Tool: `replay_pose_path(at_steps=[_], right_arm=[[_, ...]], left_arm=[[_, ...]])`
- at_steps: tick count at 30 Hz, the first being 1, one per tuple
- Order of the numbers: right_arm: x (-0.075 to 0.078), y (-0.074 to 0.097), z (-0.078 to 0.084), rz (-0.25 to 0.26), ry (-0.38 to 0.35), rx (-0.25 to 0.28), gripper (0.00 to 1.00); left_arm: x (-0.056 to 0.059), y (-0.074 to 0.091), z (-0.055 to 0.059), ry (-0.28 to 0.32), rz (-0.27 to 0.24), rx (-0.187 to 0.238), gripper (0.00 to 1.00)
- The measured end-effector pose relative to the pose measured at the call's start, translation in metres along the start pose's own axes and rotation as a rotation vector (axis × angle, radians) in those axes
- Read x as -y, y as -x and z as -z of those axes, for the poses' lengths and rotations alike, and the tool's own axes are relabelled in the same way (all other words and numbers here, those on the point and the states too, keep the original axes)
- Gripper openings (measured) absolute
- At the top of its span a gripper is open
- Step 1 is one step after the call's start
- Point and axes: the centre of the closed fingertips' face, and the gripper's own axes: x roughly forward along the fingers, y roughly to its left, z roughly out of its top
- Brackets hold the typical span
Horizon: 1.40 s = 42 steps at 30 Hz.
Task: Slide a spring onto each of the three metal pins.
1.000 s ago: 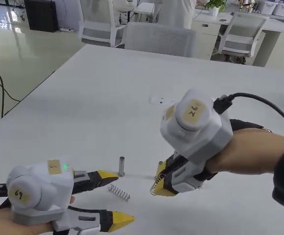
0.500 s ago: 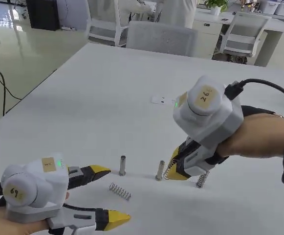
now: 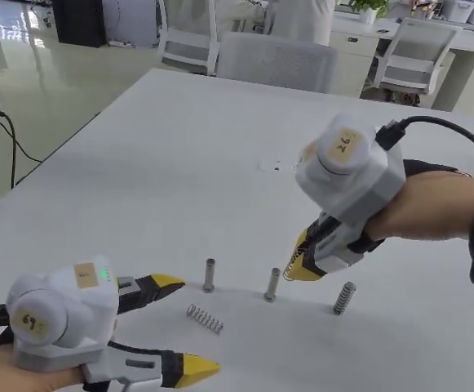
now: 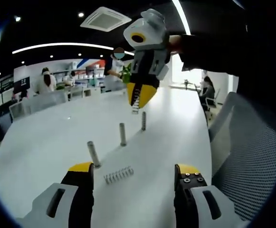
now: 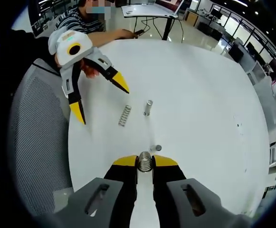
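Hard-to-see parts first. In the head view the right tool (image 3: 302, 267) covers most of the held spring (image 3: 289, 267), and we get just a few coils along the yellow tip. The left tool (image 3: 197, 325) is cut off by the bottom edge of that view. From the left gripper view the right pin (image 4: 143, 120), farthest from that camera, is too small for us to make out any coils on it. In the right gripper view only the top of the middle pin (image 5: 155, 148) peeks over the jaws.

Now the layout. Three pins stand upright in a row on the white worktop (image 3: 179, 163). The left pin (image 3: 210, 275) is bare, the middle pin is bare, and the head view shows the right pin with a fitted spring (image 3: 344, 299) wrapped around it. The held spring hangs just beside the top of the middle pin, and we cannot tell whether they touch. The loose spring (image 3: 204, 318) lies flat on the worktop just in front of the left pin. In the left gripper view it sits between the left tool's jaws, touching neither.

And the tools. The right tool is clenched on the held spring, pinched between its yellow tips. The left tool is spread wide, grasping nothing.
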Motion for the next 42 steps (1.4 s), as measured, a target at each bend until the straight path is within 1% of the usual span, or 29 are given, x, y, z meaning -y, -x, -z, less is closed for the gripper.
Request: replay_pose_path(at_steps=[5, 9, 14, 21, 34, 42], right_arm=[[0.008, -0.007, -0.001, 0.006, 0.001, -0.011, 0.09], [0.014, -0.012, -0.002, 0.007, 0.000, -0.006, 0.09], [0.018, -0.018, -0.002, 0.009, 0.000, -0.011, 0.09], [0.019, -0.025, -0.002, 0.003, 0.000, -0.015, 0.09], [0.022, -0.035, 0.002, -0.012, -0.009, -0.039, 0.09], [0.020, -0.044, 0.004, -0.023, -0.008, -0.055, 0.09]], left_arm=[[-0.001, 0.001, -0.001, -0.001, -0.004, 0.000, 0.64], [-0.003, 0.002, -0.001, -0.001, -0.008, 0.001, 0.64], [-0.002, 0.001, -0.001, -0.007, -0.007, 0.000, 0.65], [-0.003, 0.000, -0.001, -0.009, -0.007, 0.000, 0.65], [-0.004, 0.002, 0.000, -0.007, -0.011, 0.001, 0.64], [-0.004, 0.002, 0.001, -0.008, -0.010, -0.001, 0.63]])
